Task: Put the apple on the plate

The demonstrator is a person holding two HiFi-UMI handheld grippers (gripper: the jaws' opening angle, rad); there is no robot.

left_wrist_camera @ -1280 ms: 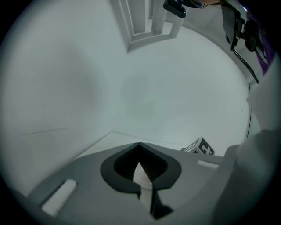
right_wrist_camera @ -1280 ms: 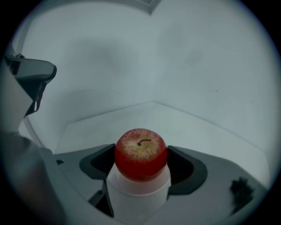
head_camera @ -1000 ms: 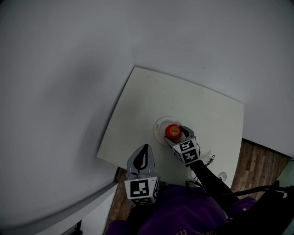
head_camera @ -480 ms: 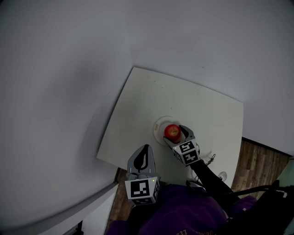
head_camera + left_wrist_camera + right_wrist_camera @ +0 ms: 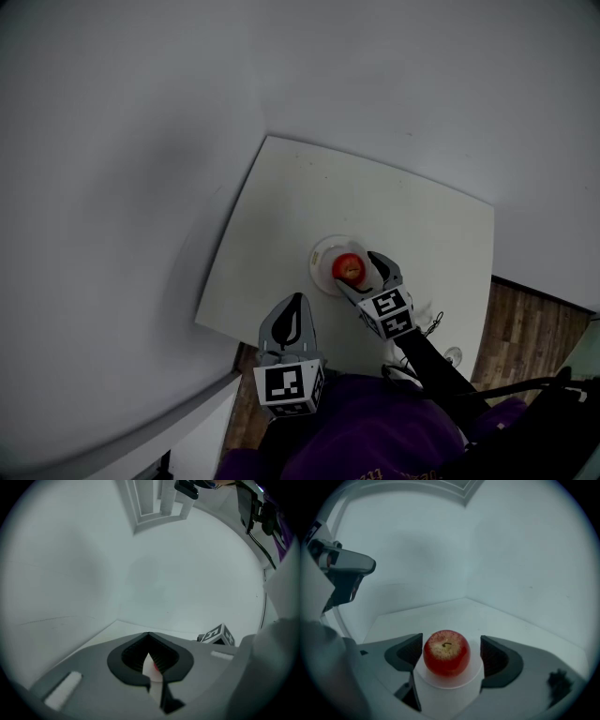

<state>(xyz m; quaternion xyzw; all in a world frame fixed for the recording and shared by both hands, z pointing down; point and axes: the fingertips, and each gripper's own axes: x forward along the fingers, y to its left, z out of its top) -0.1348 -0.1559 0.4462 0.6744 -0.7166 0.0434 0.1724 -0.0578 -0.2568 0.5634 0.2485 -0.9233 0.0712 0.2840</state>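
I am holding my right tongs apart around the apple resting on the plate; my left tongs are hanging pressed together.

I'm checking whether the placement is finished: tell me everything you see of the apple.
The round red apple, glossy with a yellowish speckled top and short dark stem, stands upright at the middle of the small round white plate on the white table. The jaws of the right gripper stand apart on either side; whether one touches it is unclear.
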